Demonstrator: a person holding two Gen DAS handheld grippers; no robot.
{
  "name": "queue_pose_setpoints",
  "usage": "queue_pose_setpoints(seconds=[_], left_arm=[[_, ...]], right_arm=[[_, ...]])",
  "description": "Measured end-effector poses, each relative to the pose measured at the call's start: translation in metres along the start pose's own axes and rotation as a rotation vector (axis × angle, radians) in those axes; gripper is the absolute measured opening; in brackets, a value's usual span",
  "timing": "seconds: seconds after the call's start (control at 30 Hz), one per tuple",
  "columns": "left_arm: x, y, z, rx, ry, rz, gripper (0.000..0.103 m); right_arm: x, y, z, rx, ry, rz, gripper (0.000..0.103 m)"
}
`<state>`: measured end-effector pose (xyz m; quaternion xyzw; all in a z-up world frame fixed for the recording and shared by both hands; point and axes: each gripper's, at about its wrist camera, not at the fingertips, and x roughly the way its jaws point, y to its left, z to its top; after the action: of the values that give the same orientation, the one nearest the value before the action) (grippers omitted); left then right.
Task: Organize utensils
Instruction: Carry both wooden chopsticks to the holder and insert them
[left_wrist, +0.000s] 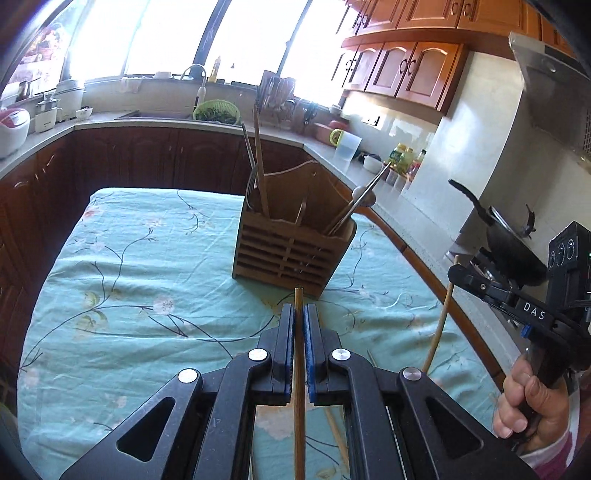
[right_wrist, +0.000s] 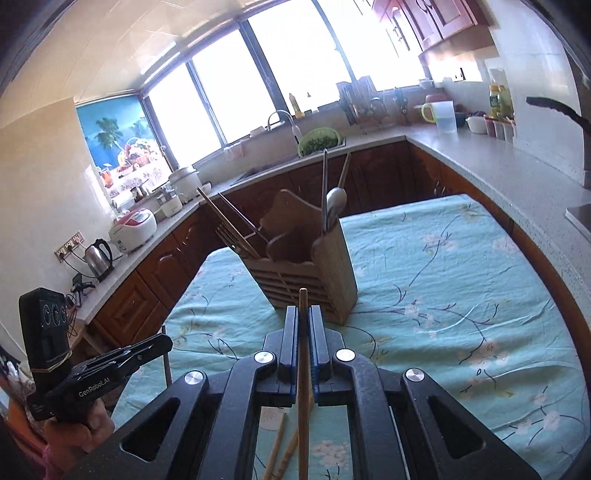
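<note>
both tongs, left tongs (left_wrist: 299, 314) and right tongs (right_wrist: 303, 315), each pinch a chopstick (left_wrist: 299, 369); tip each upright, aim into the wooden holder (left_wrist: 291, 243) at frame centre.

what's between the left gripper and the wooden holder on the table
Only bare tablecloth, as the left wrist view shows. The left gripper is shut on a chopstick whose tip points at the wooden holder, short of it.

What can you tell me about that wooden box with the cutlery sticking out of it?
The holder looks like light wood, with a slatted front, solid sides and a taller curved back. It stands upright on the floral cloth, and neither gripper touches it. A fork and chopsticks lean at one end, a spoon at the other.
</note>
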<state>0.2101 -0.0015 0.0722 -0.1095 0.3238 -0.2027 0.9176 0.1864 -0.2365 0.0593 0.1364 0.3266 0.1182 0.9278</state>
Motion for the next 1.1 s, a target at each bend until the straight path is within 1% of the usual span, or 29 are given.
queue_pose_setpoints(seconds=[0.13,0.3,0.47,0.87,1.03,1.1], left_arm=[[-0.029,0.000,0.004,0.011,-0.054,-0.009,0.003],[-0.054,0.001,0.008,0.021,-0.107,-0.006,0.003],[-0.061,0.004,0.012,0.020,-0.136,0.000,0.003],[-0.055,0.007,0.026,0.018,-0.180,0.003,0.003],[-0.052,0.006,0.037,0.020,-0.213,0.003,0.003],[-0.051,0.006,0.047,0.020,-0.236,0.005,0.003]], right_arm=[[-0.018,0.006,0.012,-0.014,-0.056,0.005,0.005],[-0.027,0.012,0.022,-0.027,-0.092,0.001,0.005],[-0.027,0.016,0.028,-0.033,-0.102,-0.002,0.005],[-0.023,0.014,0.037,-0.035,-0.124,-0.006,0.005],[-0.022,0.016,0.050,-0.035,-0.150,-0.007,0.005],[-0.021,0.017,0.058,-0.035,-0.166,-0.008,0.005]])
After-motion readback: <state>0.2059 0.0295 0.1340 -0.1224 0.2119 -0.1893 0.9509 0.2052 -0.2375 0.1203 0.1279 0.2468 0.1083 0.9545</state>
